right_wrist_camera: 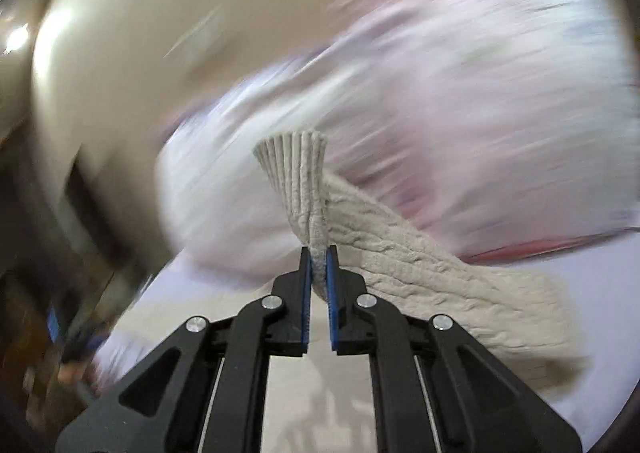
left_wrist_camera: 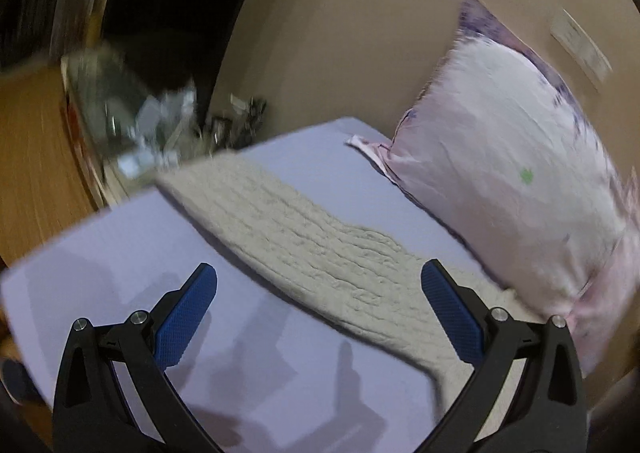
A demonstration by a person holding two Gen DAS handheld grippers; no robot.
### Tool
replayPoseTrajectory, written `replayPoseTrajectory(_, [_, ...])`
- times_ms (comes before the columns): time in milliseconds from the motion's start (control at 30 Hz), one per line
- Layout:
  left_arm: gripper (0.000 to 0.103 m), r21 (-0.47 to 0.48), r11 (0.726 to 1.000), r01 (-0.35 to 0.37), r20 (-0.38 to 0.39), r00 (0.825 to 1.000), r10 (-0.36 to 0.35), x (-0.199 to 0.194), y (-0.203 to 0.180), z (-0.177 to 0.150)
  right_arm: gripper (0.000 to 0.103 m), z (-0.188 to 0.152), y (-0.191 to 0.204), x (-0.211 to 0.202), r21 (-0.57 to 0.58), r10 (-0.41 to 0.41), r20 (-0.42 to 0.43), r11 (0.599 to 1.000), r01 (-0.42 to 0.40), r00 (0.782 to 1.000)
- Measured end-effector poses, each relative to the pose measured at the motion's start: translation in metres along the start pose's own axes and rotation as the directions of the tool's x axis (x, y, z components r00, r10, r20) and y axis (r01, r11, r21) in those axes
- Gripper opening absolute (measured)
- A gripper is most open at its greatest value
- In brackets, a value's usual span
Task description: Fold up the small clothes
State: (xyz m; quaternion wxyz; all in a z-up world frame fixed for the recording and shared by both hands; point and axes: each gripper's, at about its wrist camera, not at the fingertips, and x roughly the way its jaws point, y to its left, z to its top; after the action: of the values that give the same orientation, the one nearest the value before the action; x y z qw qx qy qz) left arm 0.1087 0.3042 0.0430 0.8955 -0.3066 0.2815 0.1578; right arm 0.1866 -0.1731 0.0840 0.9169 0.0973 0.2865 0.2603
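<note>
A cream cable-knit garment [left_wrist_camera: 304, 237] lies stretched across a lavender bed sheet [left_wrist_camera: 120, 253]. My left gripper [left_wrist_camera: 319, 277] is open and empty, hovering just above the knit with its blue pads on either side of it. My right gripper [right_wrist_camera: 319, 253] is shut on the ribbed cuff end of the same knit garment [right_wrist_camera: 296, 173] and holds it lifted off the sheet [right_wrist_camera: 600, 293]; the rest of the garment trails down to the right. The right wrist view is blurred by motion.
A pale pink pillow [left_wrist_camera: 508, 157] leans against the beige wall [left_wrist_camera: 340, 33] at the right of the bed; it also fills the blurred background of the right wrist view [right_wrist_camera: 440, 113]. Clutter [left_wrist_camera: 160, 125] and a wooden surface [left_wrist_camera: 32, 173] lie beyond the bed's left edge.
</note>
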Motion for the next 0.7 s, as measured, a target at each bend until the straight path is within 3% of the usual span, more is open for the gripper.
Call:
replayPoseTrajectory(33, [0.102,-0.043,0.999,0.004,-0.015,1.0,-0.005,0.004,0.004,0.0,0.019,-0.016,0.023,0.038,-0.032,0.042,-0.118,0.998,-0.046,0.992])
replayPoseTrajectory(67, [0.101,-0.084,0.996,0.008,-0.026,1.0,-0.011,0.007,0.008,0.0,0.025,-0.025,0.032,0.056,-0.038,0.058,-0.184,0.997,-0.066,0.981])
replayPoseTrajectory(100, [0.098,-0.13,0.991,0.015,-0.034,0.999,-0.02,0.011,0.014,0.001,0.04,-0.038,0.042,0.071,-0.034,0.076,-0.252,0.996,-0.087,0.965])
replayPoseTrajectory(133, [0.097,-0.161,0.987,0.018,-0.037,0.999,-0.024,0.013,0.019,0.001,0.048,-0.048,0.046,0.077,-0.018,0.097,-0.289,0.994,-0.107,0.952])
replayPoseTrajectory(167, [0.094,-0.196,0.98,0.015,-0.041,0.999,-0.024,0.017,0.026,0.003,0.051,-0.054,0.047,0.074,-0.001,0.116,-0.289,0.993,-0.121,0.95])
replayPoseTrajectory(233, [0.09,-0.232,0.973,0.005,-0.049,0.999,-0.017,0.023,0.034,0.007,0.067,-0.05,0.03,0.064,0.048,0.115,-0.255,0.993,-0.106,0.96])
replayPoseTrajectory(300, [0.086,-0.276,0.961,0.0,-0.049,0.999,-0.014,0.031,0.045,0.012,0.072,-0.051,0.009,0.044,0.098,0.105,-0.215,0.991,-0.085,0.971])
replayPoseTrajectory(433, [0.08,-0.355,0.935,0.004,-0.009,1.0,-0.008,0.039,0.063,0.026,0.077,-0.054,-0.03,-0.006,0.179,0.076,-0.149,0.983,-0.049,0.986])
replayPoseTrajectory(533, [0.068,-0.399,0.917,0.014,0.01,1.0,-0.011,0.045,0.075,0.035,0.077,-0.049,-0.052,-0.027,0.222,0.077,-0.127,0.974,-0.047,0.989])
replayPoseTrajectory(633, [0.032,-0.398,0.914,-0.076,-0.039,0.997,0.066,0.057,0.082,0.049,0.078,-0.049,-0.062,-0.044,0.247,0.086,-0.108,0.967,-0.057,0.99])
replayPoseTrajectory(667, [0.012,-0.382,0.918,-0.107,-0.062,0.994,0.09,0.06,0.081,0.052,0.078,-0.05,-0.066,-0.05,0.25,0.083,-0.1,0.967,-0.056,0.992])
replayPoseTrajectory(700, [0.009,-0.344,0.929,-0.138,-0.07,0.99,0.121,0.061,0.073,0.058,0.078,-0.049,-0.07,-0.057,0.253,0.079,-0.091,0.966,-0.054,0.993])
